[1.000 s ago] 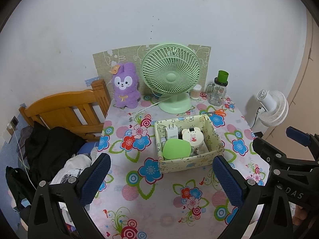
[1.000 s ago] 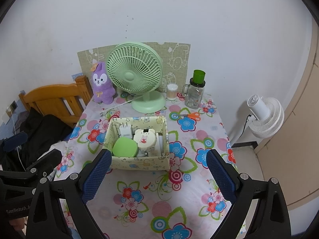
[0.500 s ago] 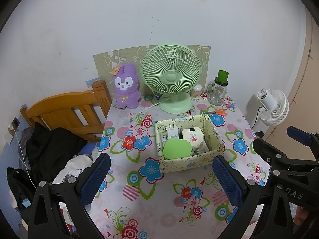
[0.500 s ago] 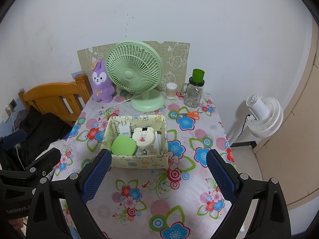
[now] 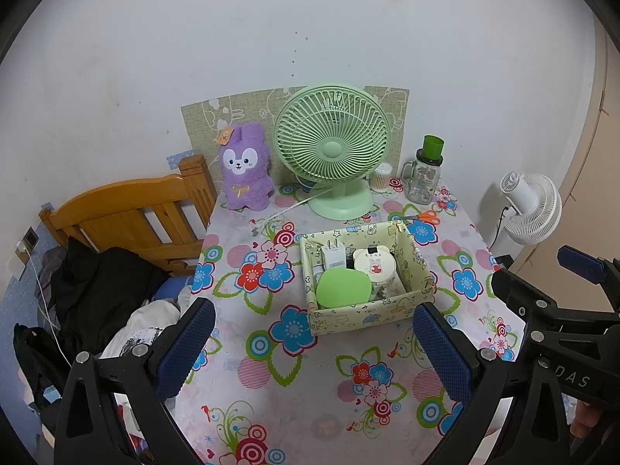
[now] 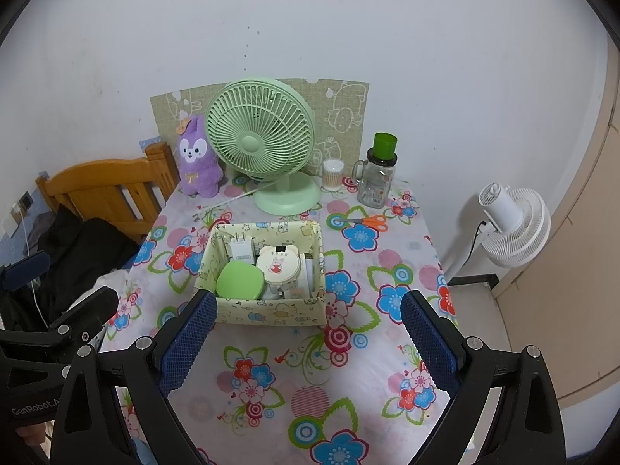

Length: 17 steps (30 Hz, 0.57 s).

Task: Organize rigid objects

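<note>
A pale yellow patterned box (image 5: 368, 316) (image 6: 267, 312) sits mid-table. It holds a green round case (image 5: 343, 290) (image 6: 240, 282), a cream bear-shaped case (image 5: 375, 265) (image 6: 278, 266) and a white charger plug (image 5: 334, 256) (image 6: 240, 250). Orange-handled scissors (image 5: 424, 217) (image 6: 368, 221) lie on the cloth behind the box to the right. My left gripper (image 5: 312, 343) and my right gripper (image 6: 308, 333) are both open and empty, held above the table's near part, in front of the box.
A green desk fan (image 5: 331, 147) (image 6: 259, 137), a purple plush rabbit (image 5: 244, 166) (image 6: 197, 157), a cotton swab jar (image 6: 333, 172) and a green-lidded glass jar (image 5: 424, 172) (image 6: 378, 172) line the back. A wooden bed frame (image 5: 131, 217) stands left, a white floor fan (image 6: 511, 224) right.
Both grippers have drifted slightly back and up; the box sits a little lower in the views. Both stay open and empty.
</note>
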{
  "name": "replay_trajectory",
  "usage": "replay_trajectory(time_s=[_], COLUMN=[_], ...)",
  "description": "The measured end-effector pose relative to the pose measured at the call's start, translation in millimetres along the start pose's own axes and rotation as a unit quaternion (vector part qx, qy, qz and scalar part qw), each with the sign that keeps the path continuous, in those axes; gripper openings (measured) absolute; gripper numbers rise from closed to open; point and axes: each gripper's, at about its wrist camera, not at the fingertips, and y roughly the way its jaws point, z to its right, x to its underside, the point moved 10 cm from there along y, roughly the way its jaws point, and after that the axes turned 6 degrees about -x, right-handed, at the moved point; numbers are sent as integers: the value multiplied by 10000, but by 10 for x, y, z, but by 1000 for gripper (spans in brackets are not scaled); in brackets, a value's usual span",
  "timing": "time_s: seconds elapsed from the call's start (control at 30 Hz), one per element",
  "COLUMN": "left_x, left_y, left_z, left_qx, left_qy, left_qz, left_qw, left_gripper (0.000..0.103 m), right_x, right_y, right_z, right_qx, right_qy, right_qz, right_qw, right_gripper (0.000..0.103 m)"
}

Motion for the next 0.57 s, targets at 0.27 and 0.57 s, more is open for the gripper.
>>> replay_trajectory(time_s=[0.27, 0.57], left_x=[24, 42], left_y=[25, 187], left_z=[-10, -27], left_qx=[1, -7], left_qy=[-24, -66], left_qz=[-53, -213], left_qw=[10000, 9998], left_gripper=[103, 103], right_x=[8, 59], right_y=[6, 162], right_z=[5, -12], right_qx=[-3, -74], right_qy=[-16, -59], right_qz=[-18, -202], right_qw=[10000, 9998], right_gripper=[97, 97])
